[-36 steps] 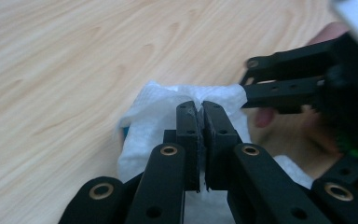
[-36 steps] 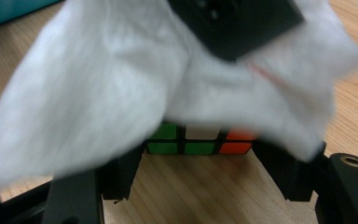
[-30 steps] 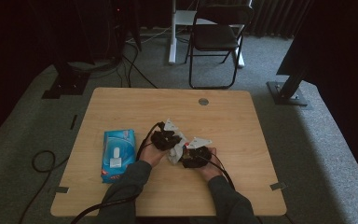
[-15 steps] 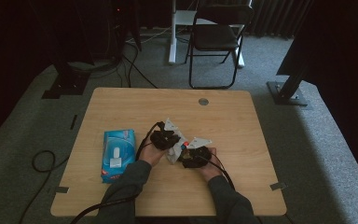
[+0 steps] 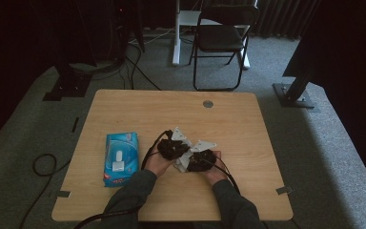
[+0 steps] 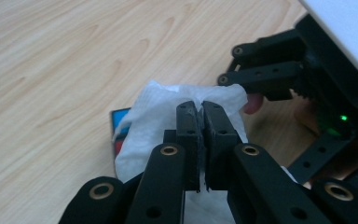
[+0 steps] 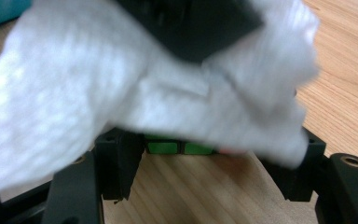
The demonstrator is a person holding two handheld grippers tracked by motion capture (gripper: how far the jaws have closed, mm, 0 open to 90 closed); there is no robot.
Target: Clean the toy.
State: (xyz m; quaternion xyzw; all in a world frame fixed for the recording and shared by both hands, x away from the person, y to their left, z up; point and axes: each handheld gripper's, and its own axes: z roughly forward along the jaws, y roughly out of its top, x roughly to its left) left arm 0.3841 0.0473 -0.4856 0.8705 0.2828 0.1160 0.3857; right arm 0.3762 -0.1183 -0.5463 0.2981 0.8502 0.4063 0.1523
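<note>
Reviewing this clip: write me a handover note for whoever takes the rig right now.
Left gripper: fingers shut on the white wipe.
Right gripper: holds a coloured cube between its fingers, under the wipe.
Blue wipes pack lies to the left on the table.
Done: wipe is out and on the cube.
Left: likely wiping the cube; how far along cannot be told.

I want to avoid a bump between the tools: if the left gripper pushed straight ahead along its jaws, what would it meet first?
The left gripper is pinching a white wipe. Just beyond, probably the coloured cube under the wipe, with the right gripper close alongside; depth is unclear.
</note>
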